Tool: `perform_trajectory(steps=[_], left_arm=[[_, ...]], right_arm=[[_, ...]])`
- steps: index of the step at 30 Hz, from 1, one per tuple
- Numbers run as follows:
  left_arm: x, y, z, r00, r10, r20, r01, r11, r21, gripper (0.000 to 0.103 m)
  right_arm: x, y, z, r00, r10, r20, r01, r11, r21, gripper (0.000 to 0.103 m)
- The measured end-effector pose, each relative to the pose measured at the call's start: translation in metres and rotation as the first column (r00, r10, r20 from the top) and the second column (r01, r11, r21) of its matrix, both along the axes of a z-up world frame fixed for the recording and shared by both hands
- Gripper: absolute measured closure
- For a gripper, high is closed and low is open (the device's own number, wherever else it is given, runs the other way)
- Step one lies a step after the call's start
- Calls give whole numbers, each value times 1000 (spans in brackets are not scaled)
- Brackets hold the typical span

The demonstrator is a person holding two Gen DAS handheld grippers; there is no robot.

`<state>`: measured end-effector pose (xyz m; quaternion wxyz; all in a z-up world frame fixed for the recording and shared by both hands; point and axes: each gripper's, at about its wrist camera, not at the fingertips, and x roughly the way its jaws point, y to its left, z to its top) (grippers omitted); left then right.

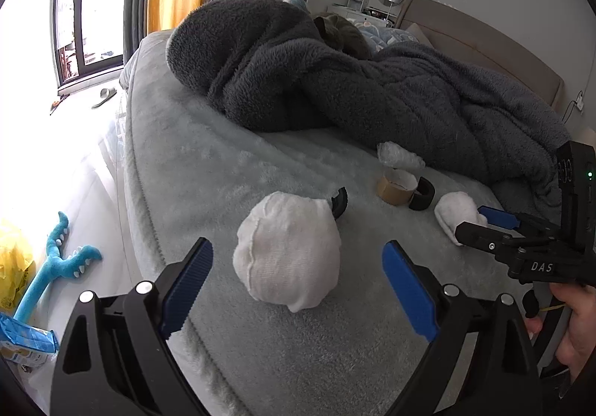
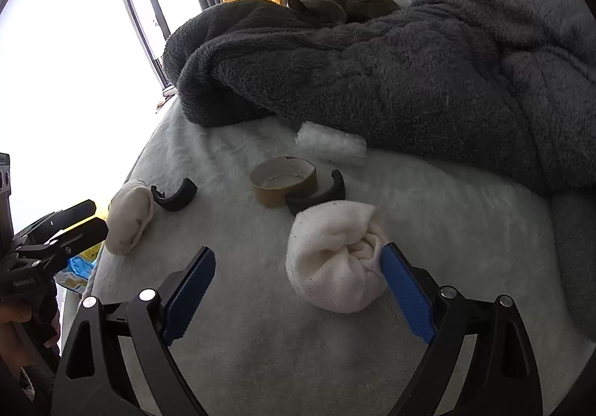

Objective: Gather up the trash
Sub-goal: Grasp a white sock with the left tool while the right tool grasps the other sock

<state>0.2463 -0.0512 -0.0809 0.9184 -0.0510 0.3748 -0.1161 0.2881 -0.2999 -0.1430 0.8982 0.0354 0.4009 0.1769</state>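
Note:
On the pale fluffy bed cover lie two white balled socks, a brown cardboard tape core, two black C-shaped plastic clips and a clear plastic wrap. My left gripper [image 1: 298, 259] is open around the near sock ball [image 1: 287, 252]. My right gripper [image 2: 300, 263] is open; its right finger touches the other sock ball [image 2: 335, 259], also in the left wrist view [image 1: 456, 213]. The tape core [image 2: 283, 183] [image 1: 396, 186] sits behind with a black clip [image 2: 316, 198] against it. The second clip [image 2: 175, 194] [image 1: 339, 201] lies by the left sock [image 2: 130, 216]. The plastic wrap [image 2: 331, 144] [image 1: 398, 155] lies at the blanket's edge.
A dark grey fleece blanket [image 2: 409, 73] is heaped across the bed's far side, with a grey cat [image 2: 335, 4] curled on top. On the floor to the left are a blue plush toy [image 1: 56, 267], a yellow bag [image 1: 13, 259] and a blue packet [image 1: 26, 337].

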Motion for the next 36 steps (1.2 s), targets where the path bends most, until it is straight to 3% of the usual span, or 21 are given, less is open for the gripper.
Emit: perform_trajectory(steps=[4, 8, 20, 29, 36], left_arm=[[5, -3, -9, 1000, 5, -23, -5, 1000, 4, 11], [9, -7, -16, 999, 16, -39, -15, 1000, 12, 20], [14, -10, -25, 996, 54, -66, -50, 997, 59, 44], [11, -5, -23, 997, 41, -70, -37, 998, 51, 55], [7, 0, -16, 998, 15, -56, -14, 1000, 19, 59]], right_arm=[[-1, -8, -7, 1000, 2, -7, -1, 1000, 8, 12], [-3, -14, -10, 1000, -7, -3, 7, 1000, 16, 30], [-5, -22, -11, 1000, -15, -19, 14, 999, -31, 53], [-5, -23, -10, 999, -33, -29, 31, 998, -58, 65], [-4, -18, 2, 999, -52, -10, 51, 996, -72, 67]])
